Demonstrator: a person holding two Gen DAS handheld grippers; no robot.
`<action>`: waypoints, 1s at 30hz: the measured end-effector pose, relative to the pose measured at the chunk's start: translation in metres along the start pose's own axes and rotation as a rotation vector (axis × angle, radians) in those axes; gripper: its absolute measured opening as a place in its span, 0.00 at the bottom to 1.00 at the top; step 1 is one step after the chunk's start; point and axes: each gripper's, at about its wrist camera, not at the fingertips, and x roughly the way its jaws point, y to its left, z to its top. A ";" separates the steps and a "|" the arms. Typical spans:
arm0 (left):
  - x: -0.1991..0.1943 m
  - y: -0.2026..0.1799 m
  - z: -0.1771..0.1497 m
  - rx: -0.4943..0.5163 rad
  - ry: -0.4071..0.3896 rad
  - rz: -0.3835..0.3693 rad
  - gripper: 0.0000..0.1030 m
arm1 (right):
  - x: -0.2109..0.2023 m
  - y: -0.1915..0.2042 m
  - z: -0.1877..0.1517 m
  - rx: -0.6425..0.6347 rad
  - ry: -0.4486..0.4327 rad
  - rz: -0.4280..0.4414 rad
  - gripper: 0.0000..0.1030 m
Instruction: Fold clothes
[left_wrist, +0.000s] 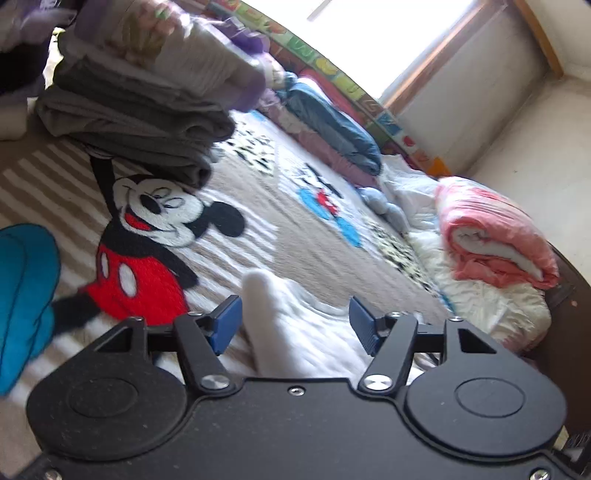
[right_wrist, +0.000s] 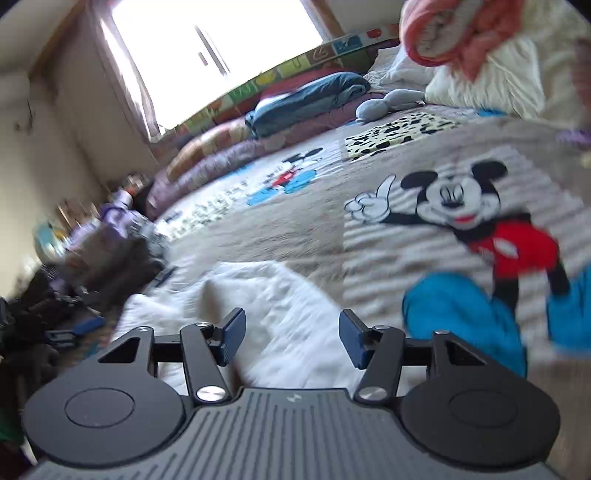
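Observation:
A white garment (left_wrist: 295, 325) lies rumpled on the Mickey Mouse bedspread (left_wrist: 258, 236). In the left wrist view a raised fold of it stands between the blue pads. My left gripper (left_wrist: 295, 325) is open just above it, holding nothing. In the right wrist view the same white garment (right_wrist: 273, 306) lies spread under and ahead of my right gripper (right_wrist: 291, 338), which is open and empty. A stack of folded clothes (left_wrist: 140, 103), grey below and pale on top, sits at the left on the bed.
A folded pink and white quilt (left_wrist: 495, 236) lies at the right of the bed. Blue and purple bedding (left_wrist: 332, 129) lines the far edge under the window. A clutter of bags and bottles (right_wrist: 92, 251) stands left of the bed. The bedspread (right_wrist: 406, 229) stretches ahead.

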 end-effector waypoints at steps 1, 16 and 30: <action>-0.009 -0.009 -0.004 0.029 0.004 -0.004 0.65 | -0.010 0.000 -0.012 0.028 -0.011 0.024 0.57; -0.088 -0.084 -0.143 0.462 0.064 0.222 0.80 | -0.034 0.034 -0.073 -0.022 -0.019 0.038 0.69; -0.061 -0.065 -0.157 0.396 0.065 0.268 0.16 | -0.009 0.003 -0.093 0.188 0.028 0.126 0.14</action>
